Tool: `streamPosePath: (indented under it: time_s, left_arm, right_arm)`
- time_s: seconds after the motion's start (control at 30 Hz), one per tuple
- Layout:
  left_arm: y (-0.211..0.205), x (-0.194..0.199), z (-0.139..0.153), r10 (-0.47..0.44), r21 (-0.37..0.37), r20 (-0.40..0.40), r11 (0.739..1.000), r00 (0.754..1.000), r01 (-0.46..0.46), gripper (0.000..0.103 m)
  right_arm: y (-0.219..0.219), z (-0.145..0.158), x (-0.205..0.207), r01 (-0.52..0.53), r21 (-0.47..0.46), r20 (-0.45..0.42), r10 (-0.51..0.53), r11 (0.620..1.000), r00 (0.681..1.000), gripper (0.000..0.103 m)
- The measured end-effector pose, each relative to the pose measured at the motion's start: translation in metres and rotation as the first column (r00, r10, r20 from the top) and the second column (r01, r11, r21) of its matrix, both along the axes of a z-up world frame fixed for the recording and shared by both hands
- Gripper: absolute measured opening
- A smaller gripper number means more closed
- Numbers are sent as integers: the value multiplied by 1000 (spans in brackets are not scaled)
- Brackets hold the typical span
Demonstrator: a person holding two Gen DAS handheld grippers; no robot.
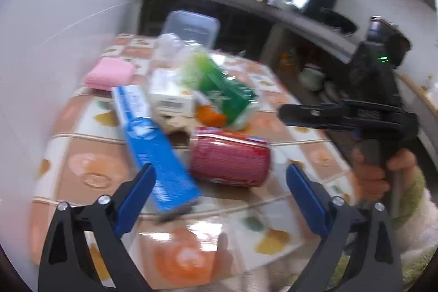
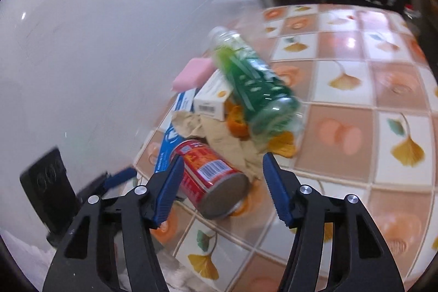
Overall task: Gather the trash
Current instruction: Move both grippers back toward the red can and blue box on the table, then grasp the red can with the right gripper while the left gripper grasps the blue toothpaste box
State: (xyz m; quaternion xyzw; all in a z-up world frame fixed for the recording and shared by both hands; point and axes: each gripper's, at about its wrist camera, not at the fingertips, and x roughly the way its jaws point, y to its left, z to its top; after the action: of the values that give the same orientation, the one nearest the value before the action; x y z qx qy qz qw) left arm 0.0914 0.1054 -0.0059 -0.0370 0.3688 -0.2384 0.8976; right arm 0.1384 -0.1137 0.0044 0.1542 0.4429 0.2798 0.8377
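Jaws spread on both grippers, nothing pinched. Red can lies on its side on the table, base end toward the right gripper, which straddles it; left gripper hangs farther back.

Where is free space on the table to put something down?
The tablecloth is bare right of the green bottle, out to the far edge. It is crowded by the wall: red can, blue box, white carton, pink sponge.
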Motion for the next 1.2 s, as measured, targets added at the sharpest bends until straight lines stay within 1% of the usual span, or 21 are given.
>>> streamPosePath:
  time_s: [0.03, 0.07, 0.1, 0.13, 0.2, 0.27, 0.33, 0.4, 0.43, 0.5, 0.57, 0.7, 0.83, 0.87, 0.9, 1.0, 1.1, 1.2]
  left_arm:
    - [2, 6, -3, 26, 40, -16, 999, 1000, -25, 87]
    - [3, 11, -7, 43, 75, -30, 996, 999, -40, 83]
    - [5, 14, -10, 47, 89, -42, 995, 998, -43, 80]
    - [6, 18, -13, 47, 98, -63, 994, 997, -41, 79]
    - [8, 24, -21, 45, 96, -115, 995, 992, -34, 76]
    - [12, 29, -29, 54, 80, -163, 996, 985, -42, 74]
    - [16, 32, -34, 60, 66, -195, 997, 979, -48, 69]
    - [17, 36, -37, 66, 59, -213, 997, 975, -55, 64]
    - [18, 36, -38, 68, 58, -218, 997, 974, -57, 63]
    - [21, 38, -40, 74, 56, -235, 996, 969, -62, 58]
    - [23, 41, -43, 74, 43, -255, 997, 964, -65, 56]
    - [24, 44, -43, 70, 32, -273, 997, 960, -63, 57]
    - [24, 46, -43, 70, 36, -284, 997, 956, -62, 57]
    - [24, 47, -42, 71, 38, -286, 997, 956, -63, 57]
    - [23, 47, -42, 75, 42, -287, 997, 955, -65, 57]
    - [22, 48, -41, 79, 53, -285, 996, 955, -67, 57]
    - [20, 49, -41, 85, 64, -284, 996, 955, -69, 57]
    - [17, 52, -41, 87, 64, -291, 995, 953, -72, 57]
  right_arm:
    - [7, 1, 3, -30, -25, 5, 30, 999, 1000, 62]
    - [13, 1, 6, -60, -52, 9, 61, 997, 998, 66]
    - [19, 1, 8, -92, -74, 9, 93, 993, 996, 69]
    - [23, 1, 9, -120, -89, 6, 121, 989, 993, 70]
    - [30, -1, 14, -181, -105, -7, 182, 978, 983, 76]
    - [39, -6, 20, -256, -113, -31, 254, 960, 967, 77]
    - [47, -11, 26, -305, -130, -57, 300, 944, 952, 78]
    - [52, -18, 33, -356, -128, -89, 347, 926, 934, 78]
    - [55, -21, 36, -376, -127, -104, 364, 918, 925, 78]
    - [62, -28, 39, -404, -140, -130, 388, 904, 913, 78]
    - [68, -30, 39, -429, -158, -135, 411, 889, 901, 78]
    - [79, -32, 36, -455, -209, -124, 438, 866, 890, 78]
    - [86, -35, 29, -470, -235, -122, 454, 851, 882, 77]
    - [87, -36, 26, -470, -251, -122, 454, 846, 882, 71]
    - [88, -37, 25, -471, -266, -127, 453, 841, 882, 63]
    - [80, -38, 16, -468, -264, -135, 448, 843, 884, 62]
    - [70, -40, 8, -451, -279, -129, 432, 848, 892, 62]
    - [58, -41, 0, -408, -291, -129, 387, 865, 913, 62]
